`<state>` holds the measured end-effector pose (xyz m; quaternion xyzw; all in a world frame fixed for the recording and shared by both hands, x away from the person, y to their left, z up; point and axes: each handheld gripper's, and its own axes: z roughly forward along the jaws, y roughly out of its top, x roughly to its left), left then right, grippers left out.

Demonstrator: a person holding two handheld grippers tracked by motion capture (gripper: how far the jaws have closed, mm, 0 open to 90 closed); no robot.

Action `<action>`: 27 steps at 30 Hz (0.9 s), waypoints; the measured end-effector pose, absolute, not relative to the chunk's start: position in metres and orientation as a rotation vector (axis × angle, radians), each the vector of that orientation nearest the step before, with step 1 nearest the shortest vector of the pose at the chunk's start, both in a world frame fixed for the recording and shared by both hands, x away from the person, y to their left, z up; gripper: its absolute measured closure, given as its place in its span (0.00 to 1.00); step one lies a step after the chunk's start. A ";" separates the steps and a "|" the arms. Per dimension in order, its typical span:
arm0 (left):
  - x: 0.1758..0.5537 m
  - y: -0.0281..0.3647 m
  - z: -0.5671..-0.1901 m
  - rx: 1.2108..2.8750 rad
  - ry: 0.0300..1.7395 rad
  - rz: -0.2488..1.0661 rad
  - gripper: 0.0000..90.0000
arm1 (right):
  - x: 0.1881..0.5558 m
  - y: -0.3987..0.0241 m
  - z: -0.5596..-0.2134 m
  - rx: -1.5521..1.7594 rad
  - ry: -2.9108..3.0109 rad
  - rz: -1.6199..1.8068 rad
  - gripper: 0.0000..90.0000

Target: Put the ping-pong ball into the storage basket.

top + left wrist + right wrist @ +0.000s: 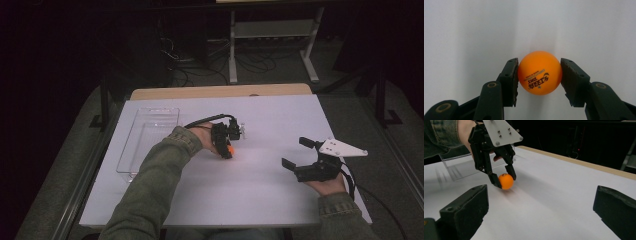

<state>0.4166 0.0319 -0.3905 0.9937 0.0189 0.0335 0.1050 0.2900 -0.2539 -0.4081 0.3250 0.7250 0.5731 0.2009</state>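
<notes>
Table edges: the white table top [260, 190] runs wide, with a wooden strip [220, 92] showing along its far edge and dark floor beyond on all sides
Open room: a big bare stretch of white lies between the two grippers and across the near half; the far right corner is bare too
Tray: a clear plastic tray [148, 141] sits at the left side of the table, long side running near to far, just left of the left forearm
Ball: the orange ball [540, 73] is down on the white surface near the table's middle, right of the tray, dark print on its near face, upside down in the left gripper view
Left gripper: the left gripper [226, 144] points down at the table, its jaws clamped on the ball from both sides, both pads touching it
Left arm: an olive sleeve [150, 190] reaches in from the near edge, angling far and right, hand wrapped round the gripper body, cable looping over the top
Right gripper: the right gripper [299, 154] sits well apart at the right, jaws spread wide and holding nothing, pointing left toward the ball
Right hand: it cups the gripper from the near side, low over the table, grey three-cornered plate on top
</notes>
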 end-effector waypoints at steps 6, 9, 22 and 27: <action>0.413 0.033 -0.382 2.914 0.045 0.116 0.56 | 0.290 -0.253 -0.408 0.907 2.031 1.598 0.00; 0.410 0.035 -0.377 2.913 0.040 0.122 0.56 | 0.289 -0.252 -0.409 0.901 2.037 1.597 0.00; 0.399 0.043 -0.355 2.894 0.030 0.134 0.56 | 0.289 -0.249 -0.410 0.891 2.057 1.583 0.00; 0.396 0.048 -0.345 2.879 0.039 0.139 0.56 | 0.289 -0.249 -0.409 0.890 2.055 1.586 0.00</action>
